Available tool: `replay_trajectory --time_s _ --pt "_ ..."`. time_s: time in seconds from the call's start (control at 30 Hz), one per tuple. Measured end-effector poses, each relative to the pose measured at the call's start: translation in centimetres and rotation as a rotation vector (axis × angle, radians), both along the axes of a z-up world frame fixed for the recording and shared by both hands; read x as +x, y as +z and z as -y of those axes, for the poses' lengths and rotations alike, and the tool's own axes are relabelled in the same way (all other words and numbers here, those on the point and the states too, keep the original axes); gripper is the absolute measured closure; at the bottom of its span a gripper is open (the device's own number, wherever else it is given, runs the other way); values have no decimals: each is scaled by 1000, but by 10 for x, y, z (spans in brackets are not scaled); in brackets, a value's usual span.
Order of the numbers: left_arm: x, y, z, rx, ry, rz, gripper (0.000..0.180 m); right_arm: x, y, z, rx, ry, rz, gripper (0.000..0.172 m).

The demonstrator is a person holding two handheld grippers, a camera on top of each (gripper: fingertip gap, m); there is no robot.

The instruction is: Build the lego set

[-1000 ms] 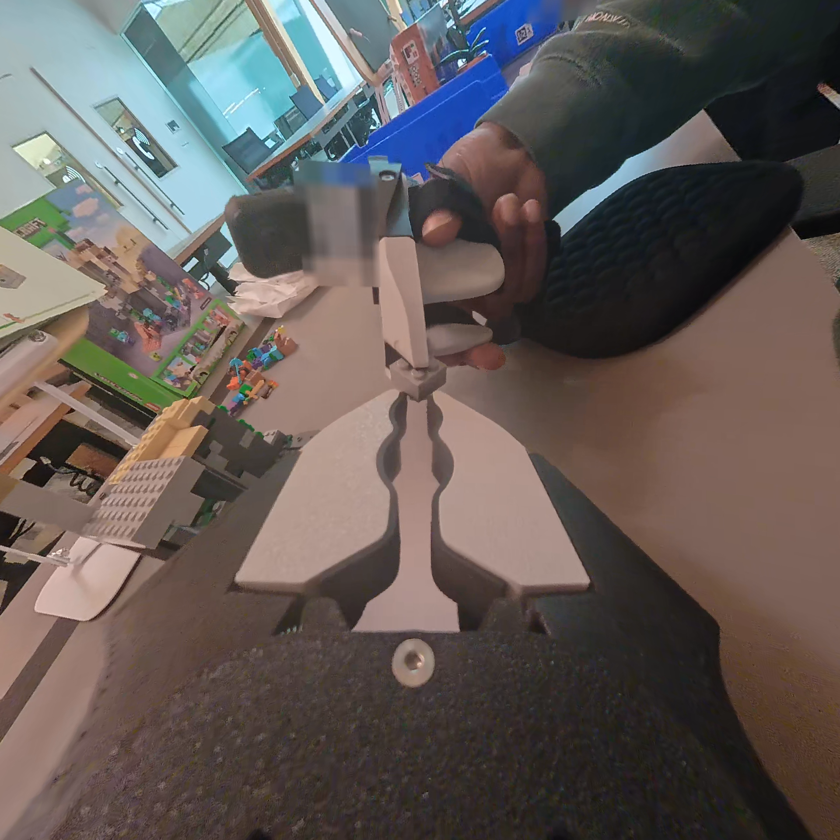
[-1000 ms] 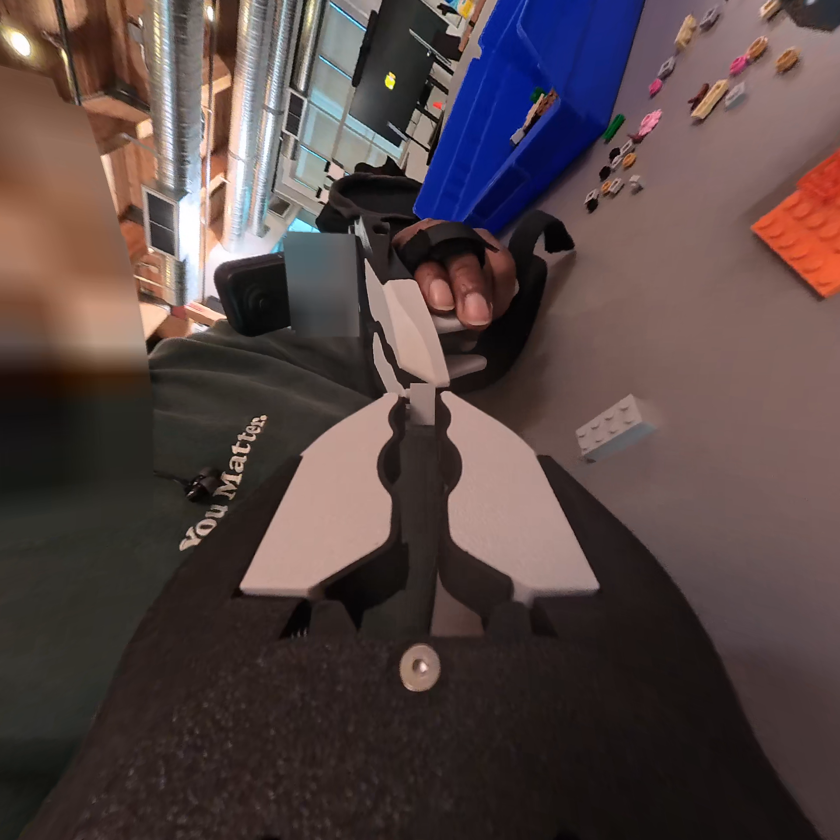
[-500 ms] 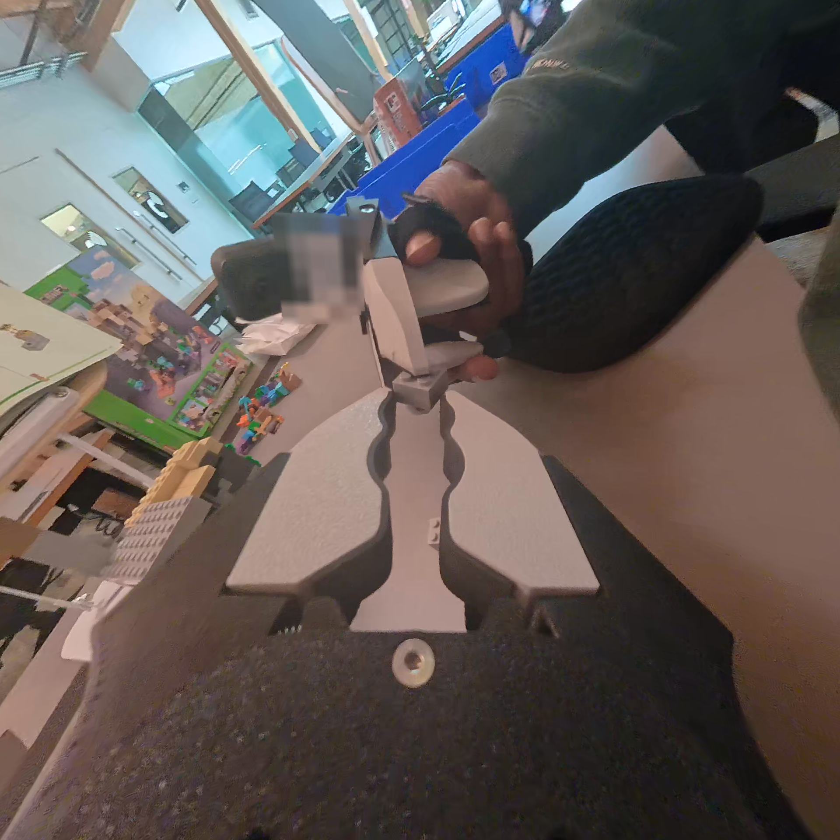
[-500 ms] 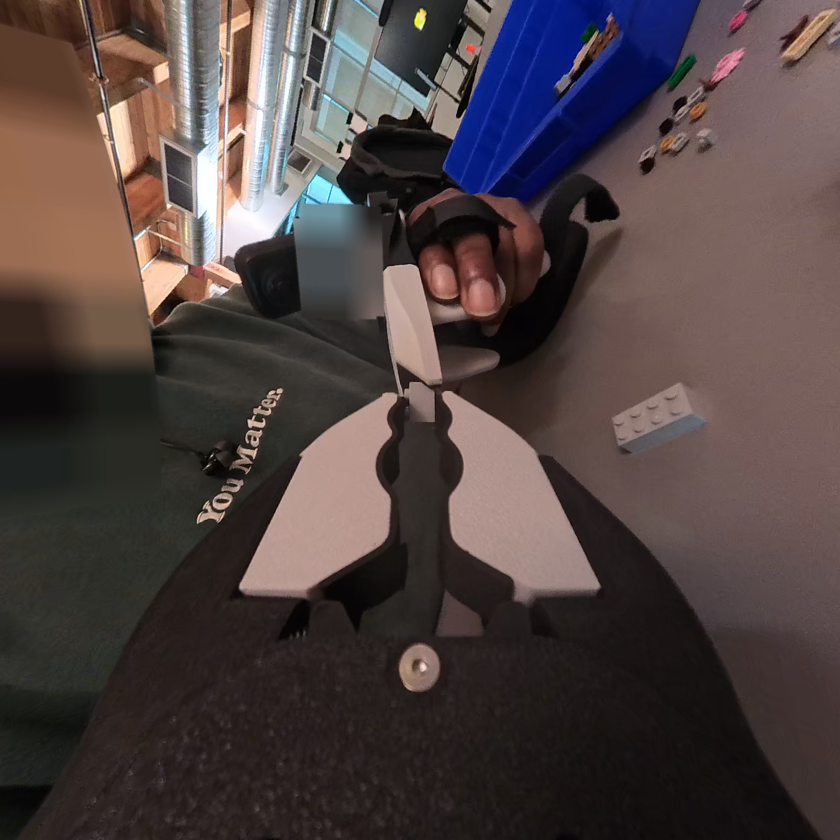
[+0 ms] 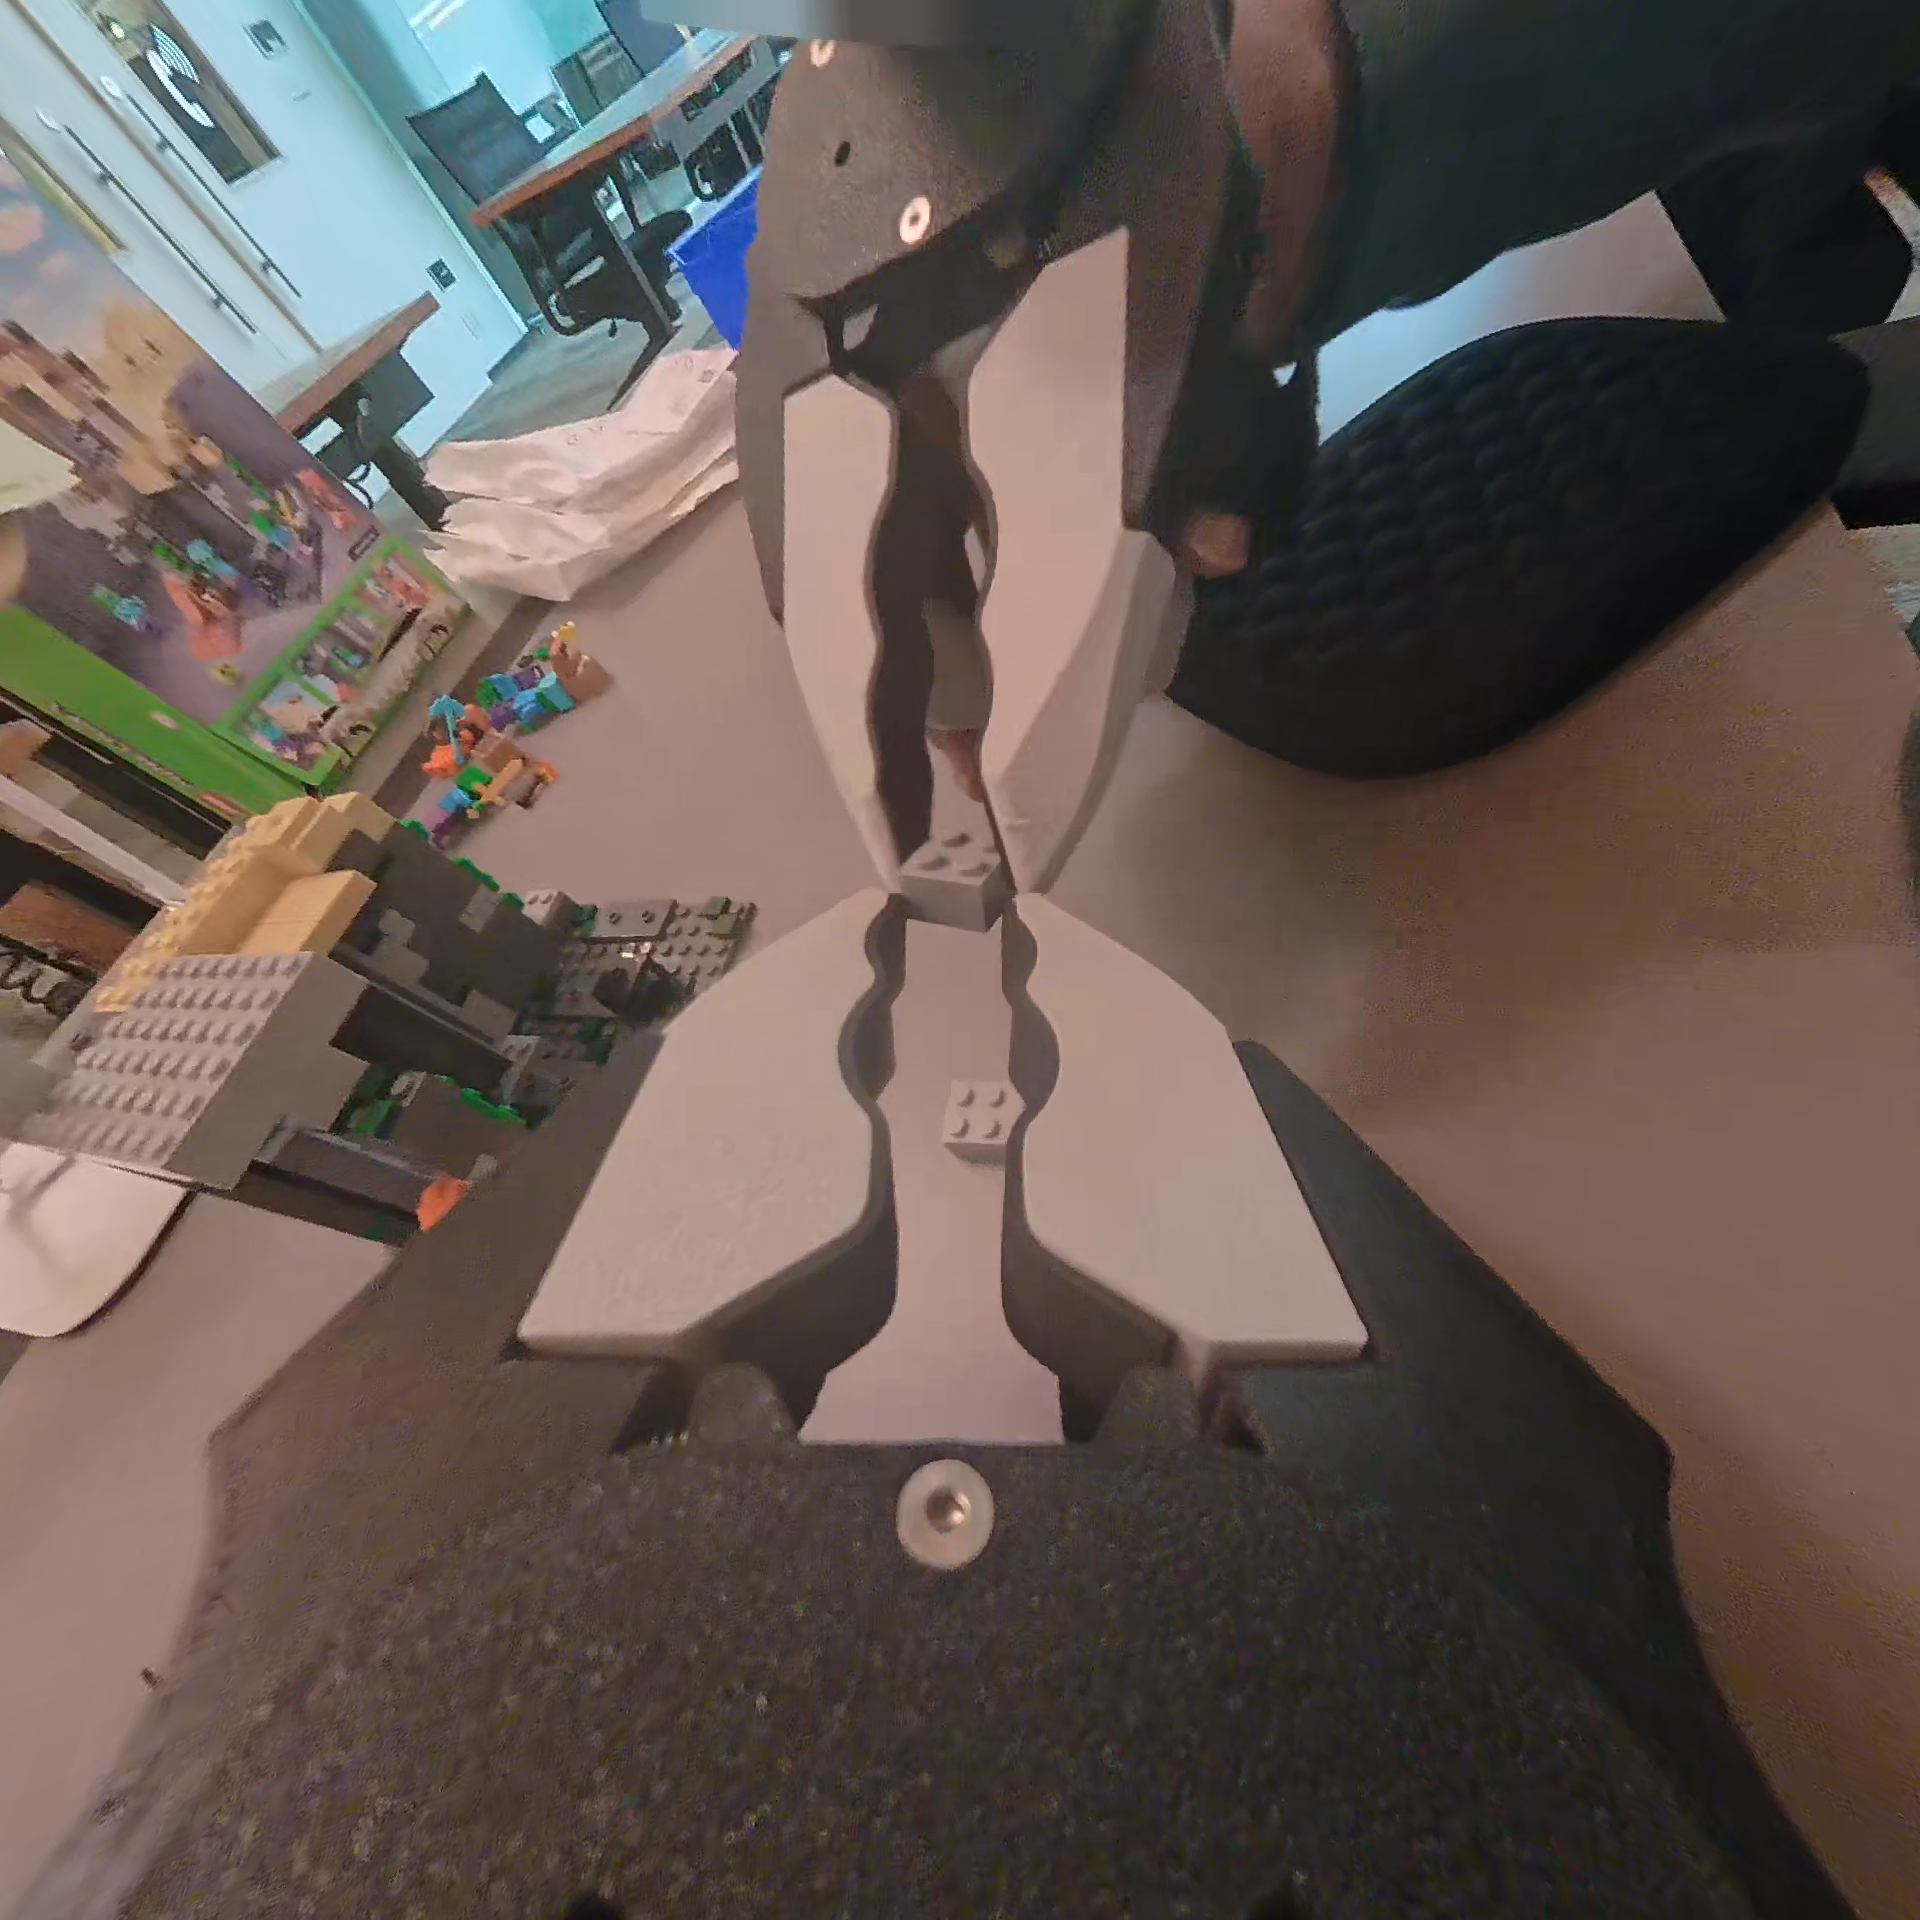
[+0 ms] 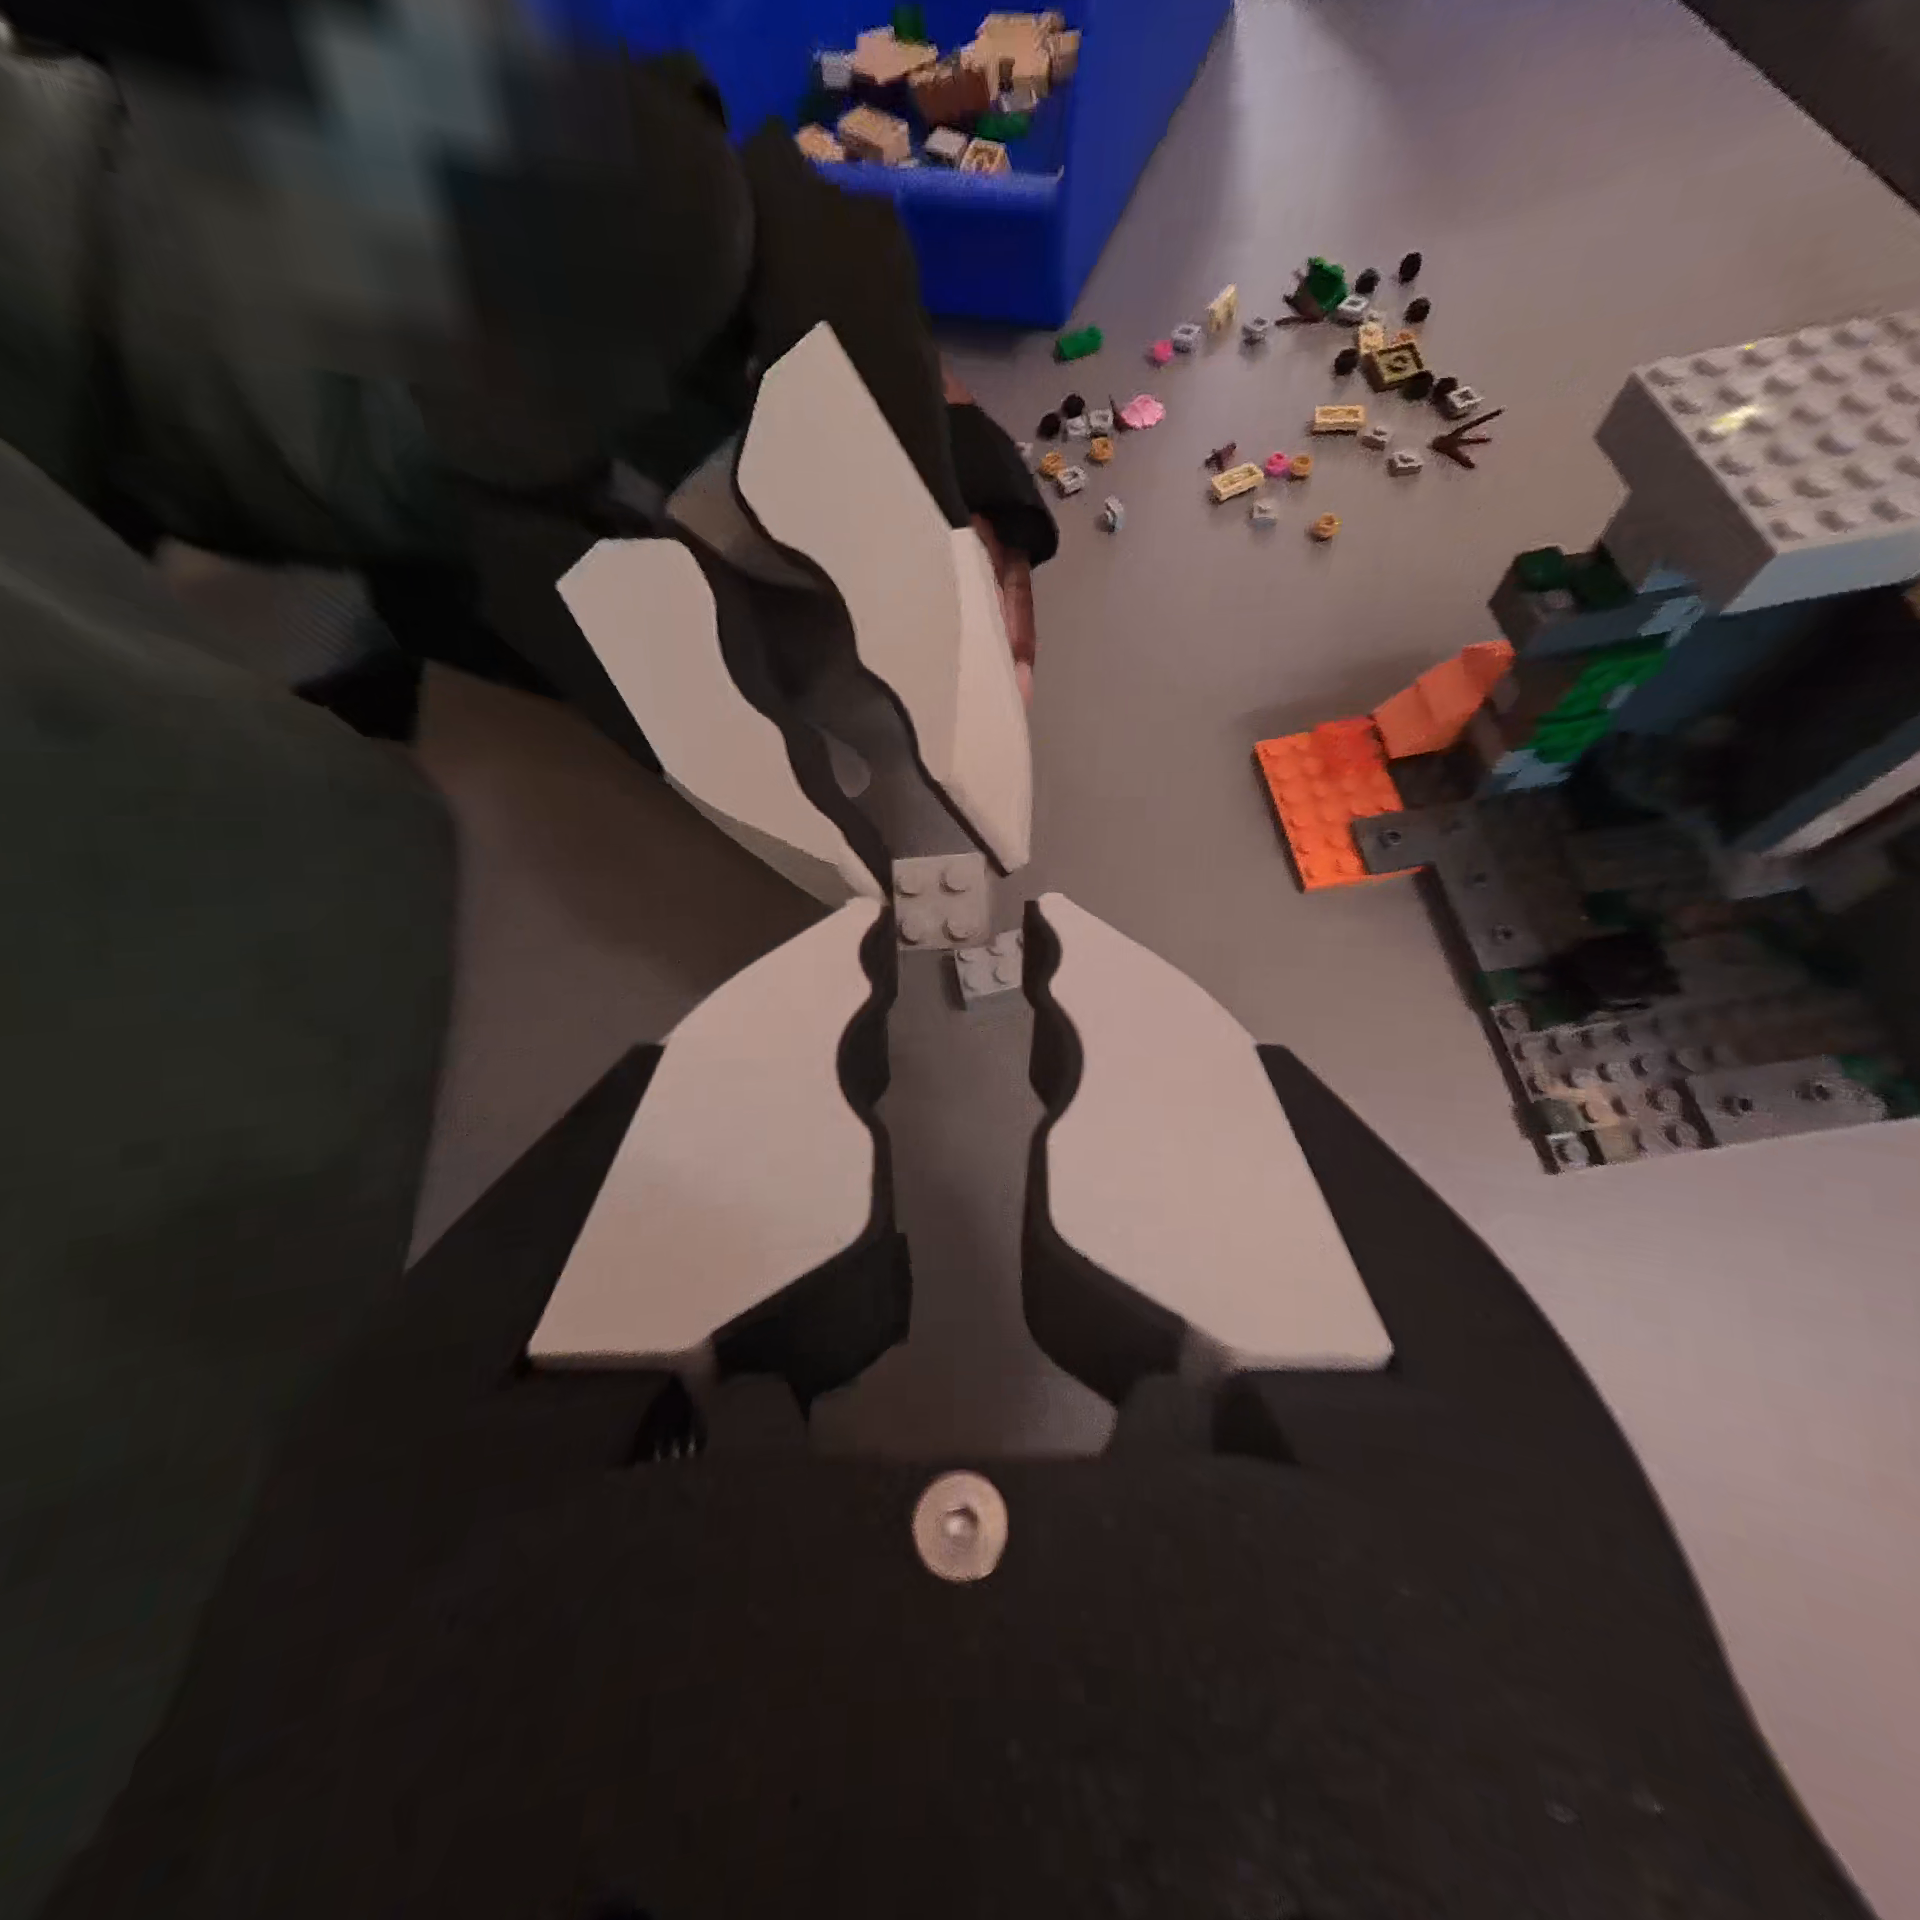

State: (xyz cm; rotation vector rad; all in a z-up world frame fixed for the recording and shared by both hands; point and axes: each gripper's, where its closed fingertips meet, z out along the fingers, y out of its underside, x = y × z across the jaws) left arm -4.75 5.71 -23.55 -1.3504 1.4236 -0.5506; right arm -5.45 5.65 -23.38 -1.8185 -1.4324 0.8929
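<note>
Grey table (image 5: 1403, 1039), brick (image 5: 951, 896) within left gripper (image 5: 948, 920)

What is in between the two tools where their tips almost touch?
A small grey four-stud brick sits right where they meet. Both wrist views show it.

A small grey two-by-two brick (image 5: 951, 888) hangs studs-up above the desk (image 5: 1403, 1039), pinched at the tips of my left fingers (image 5: 769, 1091). My right fingers (image 6: 1143, 1122) flank it, one tip standing clear. A second grey brick (image 5: 977, 1114) lies studs-up on the desk below.
</note>
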Motion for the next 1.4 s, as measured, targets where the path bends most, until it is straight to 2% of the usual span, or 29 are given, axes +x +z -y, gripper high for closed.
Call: replay_trajectory --time_s 0.03,0.2,0.37,0.5,0.53,0.77,1.0,1.23,1.4 --pt "-1 -1 -1 -4 4 -7 163 -1 -1 2 5 14 7 155" --pt "-4 -3 -1 -45 -7 -11 163 -2 -1 2 -16 38 -8 155" --pt "-18 -44 -4 -276 2 -190 133 15 -4 -11 -63 -29 -26 155" --pt "-18 -61 -3 -357 -9 -296 128 25 -9 -11 -78 -38 -32 155" --pt "-18 -68 -3 -371 -10 -332 129 25 -10 -9 -82 -32 -32 155" --pt "-15 -72 -3 -447 -28 -325 134 24 -16 -4 -88 20 -28 155" --pt "-14 -71 -7 -434 -10 -313 146 21 -19 -6 -100 44 -40 155" --pt "-4 -71 -3 -418 -30 -327 147 23 -35 -6 -44 54 46 155" --pt "17 -70 2 -390 -85 -358 147 49 -50 -16 -1 14 184 155"
